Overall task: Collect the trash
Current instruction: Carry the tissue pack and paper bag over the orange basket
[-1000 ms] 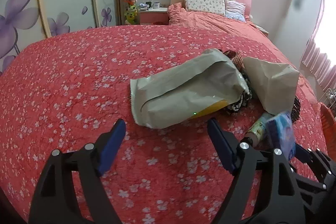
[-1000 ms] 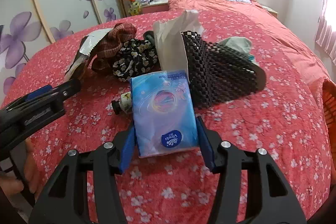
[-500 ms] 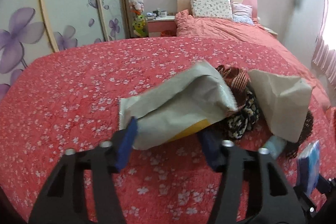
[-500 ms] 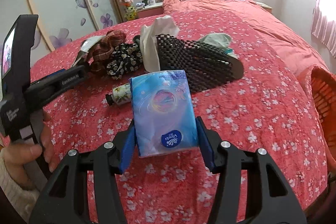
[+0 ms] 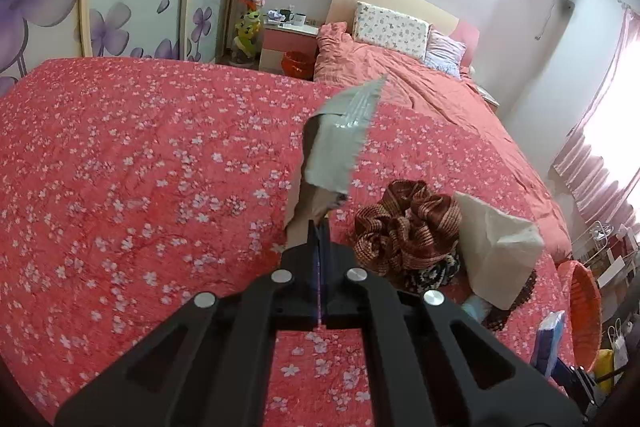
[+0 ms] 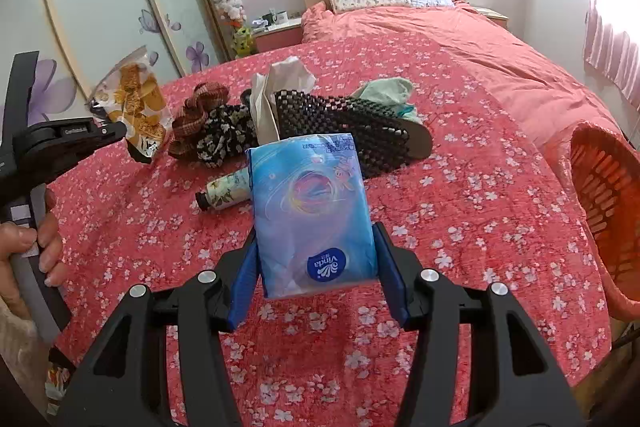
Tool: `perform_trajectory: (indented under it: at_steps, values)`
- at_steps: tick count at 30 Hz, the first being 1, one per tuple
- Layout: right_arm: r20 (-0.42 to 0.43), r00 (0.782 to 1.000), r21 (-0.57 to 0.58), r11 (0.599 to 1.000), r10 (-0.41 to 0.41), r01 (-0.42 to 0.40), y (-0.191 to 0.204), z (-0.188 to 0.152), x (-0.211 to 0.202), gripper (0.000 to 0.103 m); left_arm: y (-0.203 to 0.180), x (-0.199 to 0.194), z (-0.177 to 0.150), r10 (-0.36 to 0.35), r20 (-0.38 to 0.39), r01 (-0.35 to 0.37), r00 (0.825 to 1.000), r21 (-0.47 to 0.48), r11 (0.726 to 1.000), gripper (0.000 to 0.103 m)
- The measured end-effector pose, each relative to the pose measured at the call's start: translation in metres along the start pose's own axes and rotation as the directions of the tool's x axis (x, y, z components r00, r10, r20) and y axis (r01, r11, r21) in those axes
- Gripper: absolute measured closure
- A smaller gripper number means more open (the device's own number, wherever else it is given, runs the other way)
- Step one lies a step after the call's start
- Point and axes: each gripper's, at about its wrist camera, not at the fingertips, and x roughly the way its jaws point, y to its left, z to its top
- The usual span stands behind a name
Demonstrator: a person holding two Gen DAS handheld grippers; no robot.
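My left gripper [image 5: 320, 227] is shut on the lower edge of a snack bag [image 5: 340, 143]. The bag's grey back stands up above the red flowered bedspread [image 5: 120, 167]. In the right wrist view the same bag [image 6: 136, 103] shows its yellow printed front, lifted off the bed at the left gripper's [image 6: 114, 129] tips. My right gripper [image 6: 316, 251] is shut on a blue tissue pack [image 6: 316, 211], held above the bedspread [image 6: 480, 195]. That pack [image 5: 550, 339] also shows at the lower right of the left wrist view.
A pile lies mid-bed: a brown scrunchie [image 5: 404, 227], a floral scrunchie [image 6: 224, 139], white paper [image 5: 496, 251], a black beaded slipper [image 6: 352, 131], a green cloth [image 6: 388, 91] and a hand-cream tube [image 6: 224, 193]. An orange basket [image 6: 608, 211] stands off the bed's right edge. A person's hand [image 6: 24, 251] holds the left gripper.
The left jaws closed on the snack bag and lifted it upright off the bed, baring the scrunchies. The right gripper drifted a little with the tissue pack still held.
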Motion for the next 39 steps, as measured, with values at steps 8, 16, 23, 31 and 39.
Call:
perform_trajectory:
  at_steps: [8,16,23,31,39]
  values:
    - [0.05,0.999,0.014,1.0,-0.008,0.008,-0.012,0.005,-0.018,0.049,-0.018,-0.026,0.001,-0.02,0.027,0.019,0.999,0.034,0.999,0.102]
    - [0.103,0.994,0.041,0.999,-0.032,0.028,-0.026,0.01,-0.041,0.049,-0.049,-0.045,-0.002,-0.054,0.036,0.051,0.998,0.061,0.997,0.102]
    - [0.149,0.987,0.07,0.996,-0.062,0.052,-0.042,0.013,-0.06,0.049,-0.082,-0.061,-0.007,-0.093,0.037,0.089,0.995,0.096,0.991,0.102]
    - [0.2,0.973,0.106,0.99,-0.117,0.097,-0.065,0.016,-0.08,0.049,-0.125,-0.073,-0.018,-0.161,0.023,0.156,0.987,0.146,0.977,0.102]
    - [0.229,0.958,0.151,0.979,-0.172,0.14,-0.093,0.014,-0.097,0.049,-0.174,-0.079,-0.036,-0.234,-0.011,0.232,0.972,0.195,0.953,0.102]
